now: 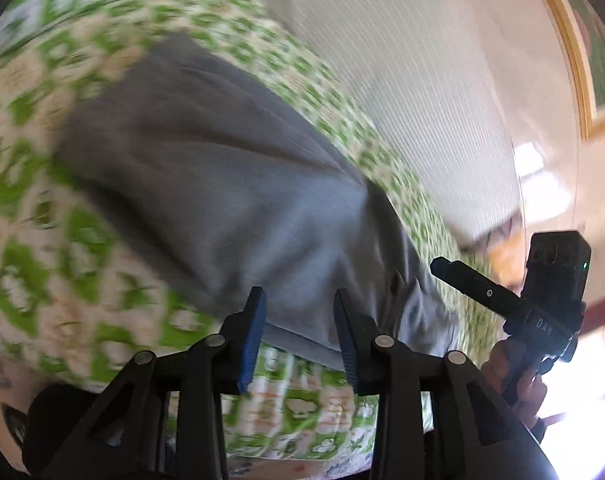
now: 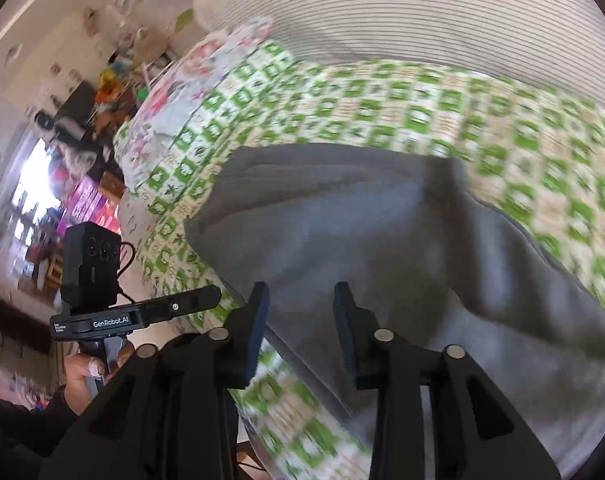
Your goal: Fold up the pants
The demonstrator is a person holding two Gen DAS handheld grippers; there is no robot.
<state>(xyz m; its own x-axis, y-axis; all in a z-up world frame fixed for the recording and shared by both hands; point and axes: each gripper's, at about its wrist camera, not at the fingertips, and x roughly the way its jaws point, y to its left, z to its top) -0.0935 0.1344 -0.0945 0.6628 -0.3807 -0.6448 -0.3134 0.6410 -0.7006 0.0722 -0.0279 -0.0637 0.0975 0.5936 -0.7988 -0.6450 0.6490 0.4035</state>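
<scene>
Grey pants lie folded on a green-and-white patterned bedspread. My left gripper is open, its jaws apart just above the near edge of the pants, holding nothing. In the right wrist view the same grey pants fill the middle, with a folded flap on the right. My right gripper is open and empty over the pants' near edge. The right gripper also shows at the right of the left wrist view. The left gripper also shows at the left of the right wrist view. Both views are blurred by motion.
A white ribbed cover lies at the head of the bed, also in the left wrist view. A floral pillow sits at the bed's left edge. Cluttered shelves and a bright window stand beyond. A framed picture hangs on the wall.
</scene>
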